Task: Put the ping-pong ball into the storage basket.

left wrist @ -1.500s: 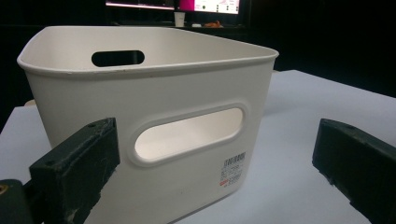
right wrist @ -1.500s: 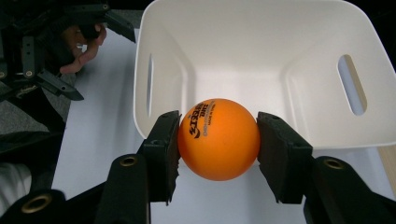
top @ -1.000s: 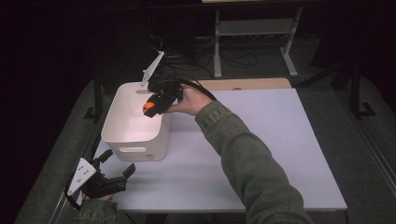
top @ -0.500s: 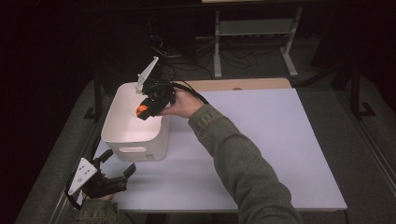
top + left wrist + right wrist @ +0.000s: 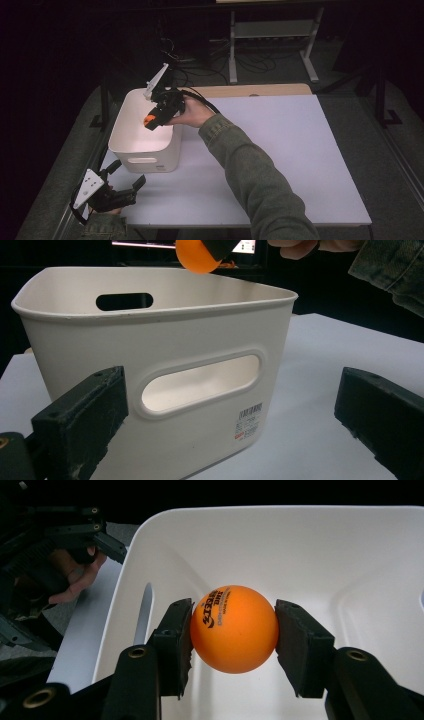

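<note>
two grippers are at work over a white table (image 5: 300,165). in the high view the right gripper (image 5: 152,119) sits in the upper left of the frame, held over the open top of a white bin (image 5: 142,145), with an orange ball (image 5: 149,120) pinched at its tip. the right gripper view puts that ball (image 5: 234,628) at the centre of the frame, both black pads pressed against its sides, so the right gripper (image 5: 234,630) is clenched on it; black print runs across the ball's upper left face. behind the ball lies the pale inside of the bin (image 5: 320,555), and a handle slot shows as a slit in the wall at the left.

the left gripper (image 5: 125,182) rests at the lower left of the high view, near the table's front edge and just short of the bin's near wall. in the left gripper view its jaws stand wide apart at the bottom corners with nothing between them, released. the bin (image 5: 165,345) stands ahead with an oval handle hole and a barcode sticker at lower right, and the ball (image 5: 197,260) hangs at the top edge above the bin's rim.
</note>
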